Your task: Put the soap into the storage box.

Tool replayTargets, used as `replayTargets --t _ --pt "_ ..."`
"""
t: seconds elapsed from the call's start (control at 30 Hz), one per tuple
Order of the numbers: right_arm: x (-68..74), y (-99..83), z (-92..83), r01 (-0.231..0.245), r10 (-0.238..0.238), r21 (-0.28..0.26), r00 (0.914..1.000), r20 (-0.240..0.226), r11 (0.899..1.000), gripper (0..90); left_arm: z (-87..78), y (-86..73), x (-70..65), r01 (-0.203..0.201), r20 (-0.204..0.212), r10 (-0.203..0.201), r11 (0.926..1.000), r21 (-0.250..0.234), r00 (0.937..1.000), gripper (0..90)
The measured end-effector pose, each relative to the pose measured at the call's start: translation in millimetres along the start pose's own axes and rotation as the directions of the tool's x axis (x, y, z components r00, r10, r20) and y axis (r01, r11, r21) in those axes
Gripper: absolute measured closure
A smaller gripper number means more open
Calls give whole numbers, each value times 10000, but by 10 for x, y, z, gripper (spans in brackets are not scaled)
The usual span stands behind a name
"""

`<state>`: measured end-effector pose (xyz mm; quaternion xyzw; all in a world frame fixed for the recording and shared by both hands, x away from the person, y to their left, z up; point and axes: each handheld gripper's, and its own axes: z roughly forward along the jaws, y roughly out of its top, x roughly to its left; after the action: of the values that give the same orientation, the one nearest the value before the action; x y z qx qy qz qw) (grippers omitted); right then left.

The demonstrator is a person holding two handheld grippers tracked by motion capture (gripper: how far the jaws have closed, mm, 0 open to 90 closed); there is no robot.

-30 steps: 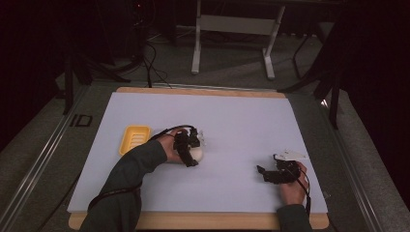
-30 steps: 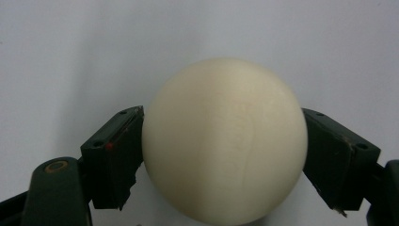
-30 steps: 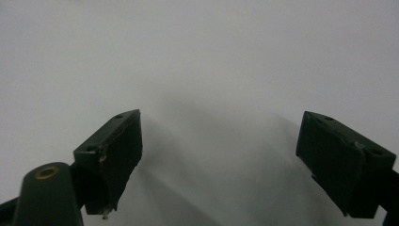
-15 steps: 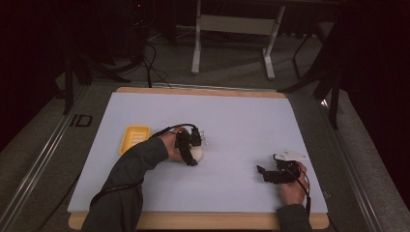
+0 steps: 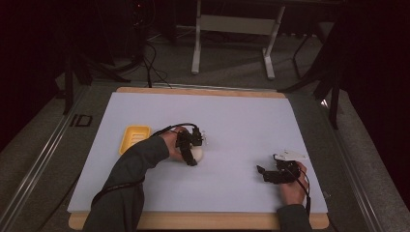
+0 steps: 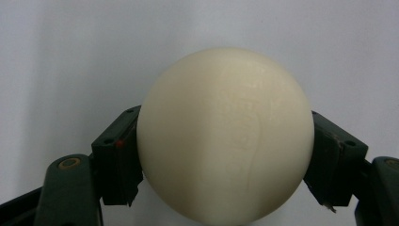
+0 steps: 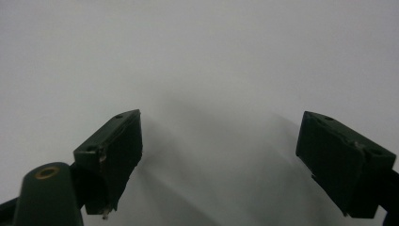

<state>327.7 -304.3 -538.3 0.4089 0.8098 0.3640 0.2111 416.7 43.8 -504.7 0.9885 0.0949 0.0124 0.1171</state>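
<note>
A cream-white ball [image 6: 226,136] rests on the white sheet, left of the table's middle [image 5: 198,155]. My left gripper [image 5: 192,157] reaches over it from the left. Its jaws have just been closing, and in the left gripper view both black pads [image 6: 117,162] press on the ball's sides. The left gripper [image 6: 226,157] is shut on the ball. My right gripper [image 5: 263,173] lies low near the front right of the sheet. It is open [image 7: 219,155], with only bare white surface between its jaws.
A shallow yellow tray [image 5: 134,137] sits on the sheet just left of the left hand. The white sheet [image 5: 241,121] covers the wooden table top. Cables trail from both grippers. A metal stand is on the floor beyond the far edge.
</note>
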Motion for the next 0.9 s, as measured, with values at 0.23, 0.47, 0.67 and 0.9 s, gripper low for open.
replayTargets --t 0.23,0.47,0.67,0.9 --pt "0 0 1 5 -5 2 10000 -5 10000 146 -7 33 -12 -109 -83 112 9993 346 9999 253" --pt "1 1 3 25 -25 12 10000 -5 10000 146 -16 37 -14 -144 -64 149 9974 707 9999 254" --pt "4 1 4 45 -45 36 10000 1 10000 146 -12 93 -5 -283 -19 288 9920 1230 9996 253" --pt "3 1 5 39 -39 29 10000 -16 10000 146 5 102 4 -274 67 267 9911 1304 9996 248"
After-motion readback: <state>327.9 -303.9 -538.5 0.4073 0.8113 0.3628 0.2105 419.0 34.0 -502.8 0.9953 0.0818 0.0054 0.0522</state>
